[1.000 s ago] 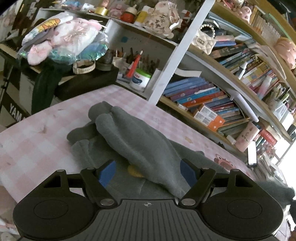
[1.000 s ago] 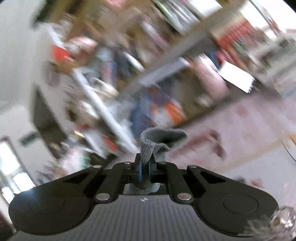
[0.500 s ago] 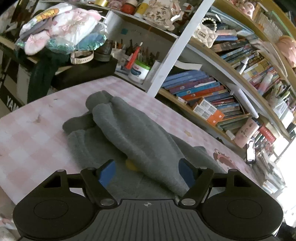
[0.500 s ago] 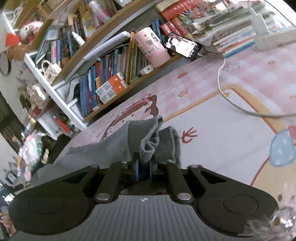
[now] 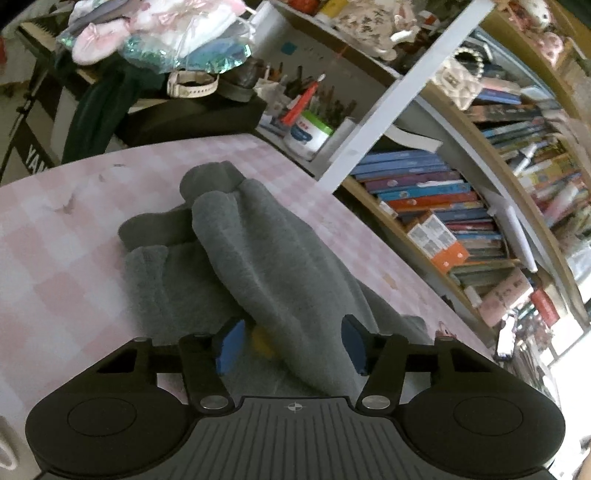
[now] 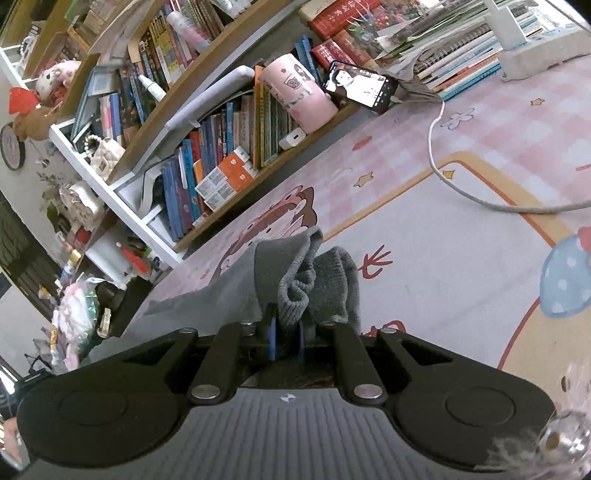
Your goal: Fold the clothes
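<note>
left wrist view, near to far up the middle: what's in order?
Left tool, open, over the grey garment → folded sleeve end → bare pink checked tablecloth → white tub with green rim → upper shelf clutter.

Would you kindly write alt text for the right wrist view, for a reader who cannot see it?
The right gripper is shut on the ribbed edge of a grey garment, which trails away to the left over a pink cartoon-print table cover. Behind it stand a crowded bookshelf, a phone and a white cable.
</note>
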{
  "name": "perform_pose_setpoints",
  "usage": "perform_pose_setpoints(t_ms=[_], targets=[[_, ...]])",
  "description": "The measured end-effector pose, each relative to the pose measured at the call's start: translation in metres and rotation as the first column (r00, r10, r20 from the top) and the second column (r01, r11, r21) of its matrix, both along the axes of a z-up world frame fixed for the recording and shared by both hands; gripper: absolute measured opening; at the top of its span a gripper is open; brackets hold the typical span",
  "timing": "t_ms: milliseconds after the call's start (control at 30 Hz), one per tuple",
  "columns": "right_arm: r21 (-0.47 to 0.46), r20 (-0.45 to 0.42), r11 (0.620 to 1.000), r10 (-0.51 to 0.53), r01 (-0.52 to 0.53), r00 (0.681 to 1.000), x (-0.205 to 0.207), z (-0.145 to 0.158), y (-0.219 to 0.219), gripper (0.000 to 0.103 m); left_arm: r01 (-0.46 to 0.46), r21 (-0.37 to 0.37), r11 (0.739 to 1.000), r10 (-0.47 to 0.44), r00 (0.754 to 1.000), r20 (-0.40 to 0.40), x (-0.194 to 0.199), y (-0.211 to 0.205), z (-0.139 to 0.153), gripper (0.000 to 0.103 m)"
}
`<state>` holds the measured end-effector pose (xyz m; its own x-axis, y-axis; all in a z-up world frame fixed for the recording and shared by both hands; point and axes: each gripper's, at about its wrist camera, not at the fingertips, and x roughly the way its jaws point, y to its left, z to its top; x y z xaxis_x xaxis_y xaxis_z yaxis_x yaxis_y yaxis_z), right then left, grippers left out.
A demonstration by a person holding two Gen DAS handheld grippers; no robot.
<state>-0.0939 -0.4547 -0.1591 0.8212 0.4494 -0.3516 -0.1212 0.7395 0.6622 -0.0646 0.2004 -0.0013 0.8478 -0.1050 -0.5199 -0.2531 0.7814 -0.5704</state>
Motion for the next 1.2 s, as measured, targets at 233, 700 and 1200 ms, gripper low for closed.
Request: perform_pose_setpoints(t_ms=[233, 700, 1200], targets=[[0.003, 0.0, 1.0, 0.0, 0.0, 1.0, -0.001, -0.001, 0.0, 0.009, -0.086, -0.131, 0.988, 0.08, 0.995, -0.053, 0.031, 0.023, -0.019, 0.013], [-0.005, 0.003, 1.0, 0.016, -0.016, 1.0, 0.0, 0.001, 0.002, 0.01, -0.033, -0.078, 0.996, 0.032, 0.999, -0.012, -0.023, 0.045, -0.012, 0.008], [-0.128, 0.235, 0.99, -0.033, 0.065, 0.972, -0.044, 0.056, -0.001, 0.003, -0.011, 0.029, 1.0, 0.01, 1.0, 0.012, -0.016, 0.023, -0.011, 0.009]])
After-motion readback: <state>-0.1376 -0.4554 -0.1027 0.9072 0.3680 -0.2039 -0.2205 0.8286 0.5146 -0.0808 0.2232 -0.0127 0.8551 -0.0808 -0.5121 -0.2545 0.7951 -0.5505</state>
